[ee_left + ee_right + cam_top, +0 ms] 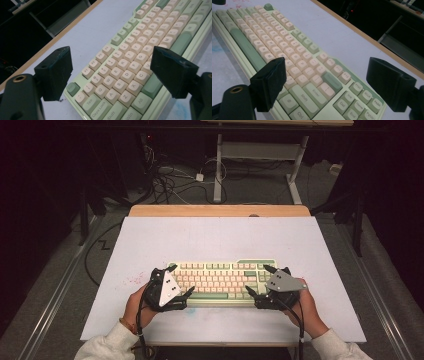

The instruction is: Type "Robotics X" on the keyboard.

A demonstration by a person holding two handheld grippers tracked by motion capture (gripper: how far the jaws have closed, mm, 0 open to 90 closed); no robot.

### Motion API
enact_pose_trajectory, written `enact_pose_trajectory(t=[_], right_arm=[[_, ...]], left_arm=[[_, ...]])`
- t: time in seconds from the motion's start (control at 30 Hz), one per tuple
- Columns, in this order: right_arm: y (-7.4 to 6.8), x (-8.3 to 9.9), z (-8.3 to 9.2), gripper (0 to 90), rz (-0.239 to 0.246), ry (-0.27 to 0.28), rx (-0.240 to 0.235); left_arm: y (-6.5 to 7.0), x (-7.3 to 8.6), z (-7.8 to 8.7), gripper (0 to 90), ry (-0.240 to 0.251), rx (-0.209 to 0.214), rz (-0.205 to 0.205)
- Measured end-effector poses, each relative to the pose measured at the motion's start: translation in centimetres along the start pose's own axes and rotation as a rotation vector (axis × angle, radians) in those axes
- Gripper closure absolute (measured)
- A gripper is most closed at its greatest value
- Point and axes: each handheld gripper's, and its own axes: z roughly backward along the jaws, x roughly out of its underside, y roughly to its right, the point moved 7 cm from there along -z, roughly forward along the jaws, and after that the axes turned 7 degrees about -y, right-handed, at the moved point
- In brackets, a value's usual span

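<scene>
Keyboard [220, 282], pale green case with cream and green keys, flat on white table [210, 240], near the front edge, roughly centred, long side across the table.

Left gripper [181, 281] at keyboard's left end, jaws spread wide, nothing clamped. From left gripper view: one jaw over bare table just off the top-left corner by the Esc key, other jaw over the front edge near the space bar; keyboard [130, 72] left end between them. Contact with the case not clear.

Right gripper [260, 281] at keyboard's right end, jaws also spread wide, nothing clamped. From right gripper view: one jaw low at the front edge near the right Shift row, other jaw beyond the back edge past the PgUp cluster, over table; keyboard [294, 65] right end between them. Touching or not: cannot tell.

Left hand [136, 307] and right hand [306, 312] behind the grippers, light sleeves at bottom edge. Grey three-cornered plates on top of both grippers.

Faint pink smudges on table left of keyboard, bluish smudge in front of it. Wooden strip [220, 210] along table's far edge. Cables [170, 180] on floor beyond, white desk frame [260, 157] behind.
</scene>
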Motion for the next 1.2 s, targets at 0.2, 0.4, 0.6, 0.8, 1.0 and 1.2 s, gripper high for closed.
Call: enact_pose_trajectory(t=[0.2,0.4,0.6,0.8,1.0,1.2], right_arm=[[-0.1,0.0,0.4,18.0,0.011,0.001,0.003],[-0.2,0.1,0.9,17.5,0.017,0.006,0.015],[0.0,0.4,1.7,17.4,0.01,0.011,0.022],[0.4,0.8,2.6,17.4,0.0,0.016,0.04],[0.7,1.3,3.4,17.3,0.006,0.018,0.054],[1.0,1.8,4.2,17.3,0.009,0.026,0.061]], left_arm=[[0.3,0.1,0.2,17.2,-0.003,-0.004,-0.016],[0.2,0.5,0.9,17.1,-0.001,-0.01,-0.016],[0.4,0.9,1.5,17.0,0.006,0.002,-0.016],[0.5,1.4,1.9,17.0,0.007,0.01,-0.016],[0.6,2.1,2.3,17.0,0.002,0.013,-0.025],[0.5,2.9,2.7,17.0,0.0,0.011,-0.022]])
